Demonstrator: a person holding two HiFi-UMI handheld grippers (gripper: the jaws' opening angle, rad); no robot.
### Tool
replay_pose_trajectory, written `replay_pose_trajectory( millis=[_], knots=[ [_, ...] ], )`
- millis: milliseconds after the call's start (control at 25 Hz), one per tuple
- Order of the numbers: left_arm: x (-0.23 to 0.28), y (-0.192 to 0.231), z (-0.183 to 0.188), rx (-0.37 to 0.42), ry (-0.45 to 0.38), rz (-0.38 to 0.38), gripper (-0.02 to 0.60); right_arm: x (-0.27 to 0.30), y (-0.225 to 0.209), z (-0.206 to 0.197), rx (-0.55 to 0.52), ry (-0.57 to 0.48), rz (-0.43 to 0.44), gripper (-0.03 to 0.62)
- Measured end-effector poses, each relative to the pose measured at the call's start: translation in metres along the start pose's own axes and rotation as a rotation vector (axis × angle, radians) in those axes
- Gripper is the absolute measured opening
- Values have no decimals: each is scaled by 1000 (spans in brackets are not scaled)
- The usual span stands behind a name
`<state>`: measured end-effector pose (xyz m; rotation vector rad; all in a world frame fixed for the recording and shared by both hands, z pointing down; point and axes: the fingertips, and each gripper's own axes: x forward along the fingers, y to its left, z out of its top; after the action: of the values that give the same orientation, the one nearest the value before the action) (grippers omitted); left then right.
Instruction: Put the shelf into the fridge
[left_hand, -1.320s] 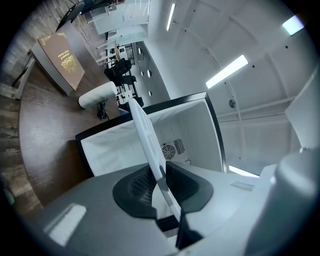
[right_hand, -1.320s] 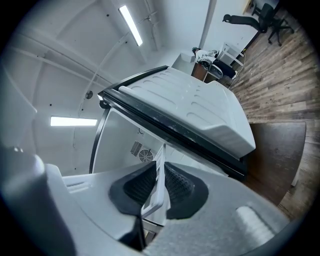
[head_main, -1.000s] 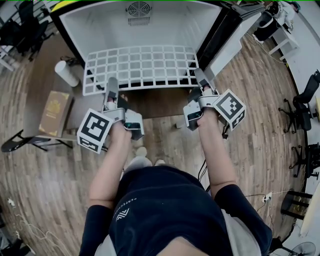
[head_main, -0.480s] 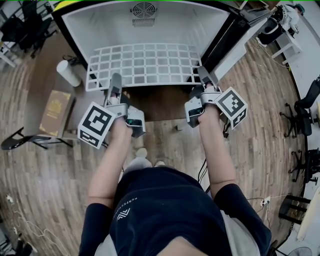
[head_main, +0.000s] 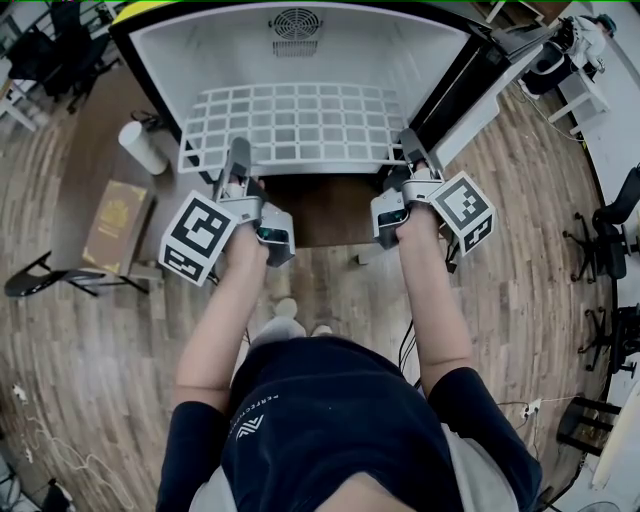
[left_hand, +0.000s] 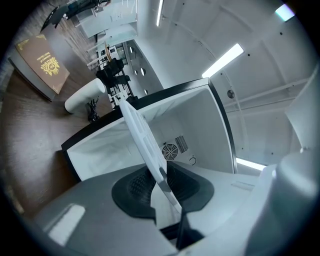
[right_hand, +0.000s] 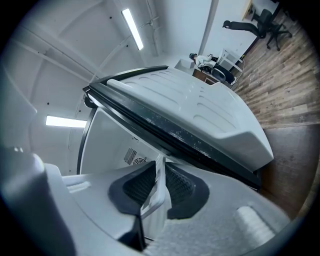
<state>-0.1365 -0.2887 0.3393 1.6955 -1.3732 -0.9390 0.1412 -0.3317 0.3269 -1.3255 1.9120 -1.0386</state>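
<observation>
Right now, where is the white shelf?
In the head view the shelf lies top centre, its far part reaching into the open fridge, its near corners clamped by the left gripper and the right gripper.

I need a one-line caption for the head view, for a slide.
The left gripper and right gripper clamp the near edge of a white grid shelf at the open fridge.
</observation>
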Motion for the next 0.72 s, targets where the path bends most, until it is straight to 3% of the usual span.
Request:
replay_pose_trajectory(
  millis=[160,400,600,720],
  knots=[
    [2,0,0,6,1,-16,80,0,2,0,-20,4,26,69],
    [4,-3,1,40,20,-64,84,-14,4,-6,-19,-3,60,141],
    [1,0,-1,15,27,-66,87,-33,6,-11,-20,-10,82,160],
    [-3,-2,1,39,24,-75,99,-42,9,-17,-16,-1,92,164]
  ],
)
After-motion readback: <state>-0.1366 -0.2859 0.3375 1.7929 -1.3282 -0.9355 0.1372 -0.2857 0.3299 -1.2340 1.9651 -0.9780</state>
